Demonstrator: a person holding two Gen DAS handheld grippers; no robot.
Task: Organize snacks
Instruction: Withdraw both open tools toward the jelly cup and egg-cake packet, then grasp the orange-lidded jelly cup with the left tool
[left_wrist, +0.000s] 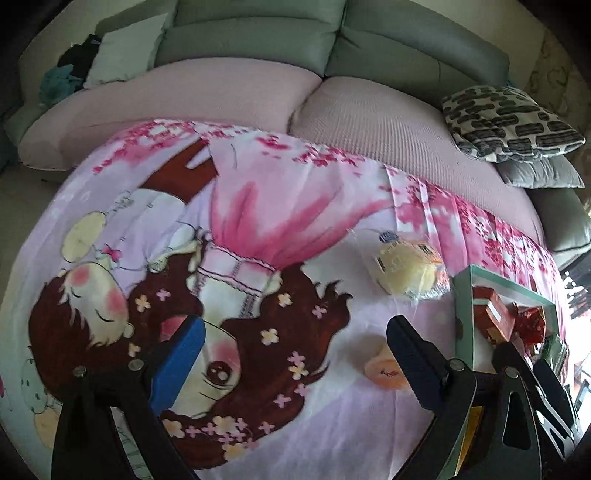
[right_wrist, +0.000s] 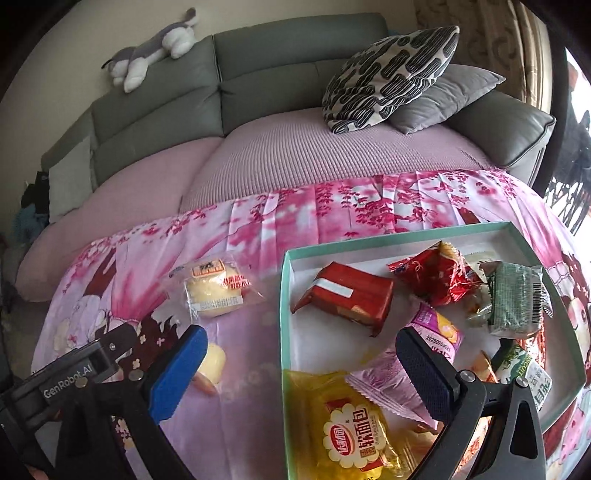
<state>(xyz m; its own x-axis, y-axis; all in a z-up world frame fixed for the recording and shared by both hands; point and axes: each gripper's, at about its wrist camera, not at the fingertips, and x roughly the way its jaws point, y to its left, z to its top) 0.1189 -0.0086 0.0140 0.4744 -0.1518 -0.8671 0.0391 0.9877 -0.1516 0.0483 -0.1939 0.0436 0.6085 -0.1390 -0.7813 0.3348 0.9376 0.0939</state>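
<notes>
My left gripper (left_wrist: 295, 328) is open over the cartoon-print cloth, with nothing between its fingers. A small yellow-orange snack cup (left_wrist: 386, 369) lies by its black finger. Further off lies a clear-wrapped yellow bun (left_wrist: 406, 269). My right gripper (right_wrist: 301, 338) is open too and holds nothing; it straddles the left wall of the teal-rimmed box (right_wrist: 284, 295). The box holds a red carton (right_wrist: 347, 295), a red packet (right_wrist: 432, 273), a green packet (right_wrist: 517, 299), a purple packet (right_wrist: 439, 328) and a yellow bread bag (right_wrist: 347, 432). The bun (right_wrist: 214, 291) and cup (right_wrist: 212, 363) lie left of the box.
The pink cartoon cloth (left_wrist: 258, 206) covers the surface in front of a grey-green sofa (right_wrist: 166, 110) with a pink seat cover. Patterned and grey cushions (right_wrist: 391, 74) sit at the sofa's right end, and a plush toy (right_wrist: 155, 48) lies on its back. The left gripper's body (right_wrist: 74, 380) is close on the right gripper's left.
</notes>
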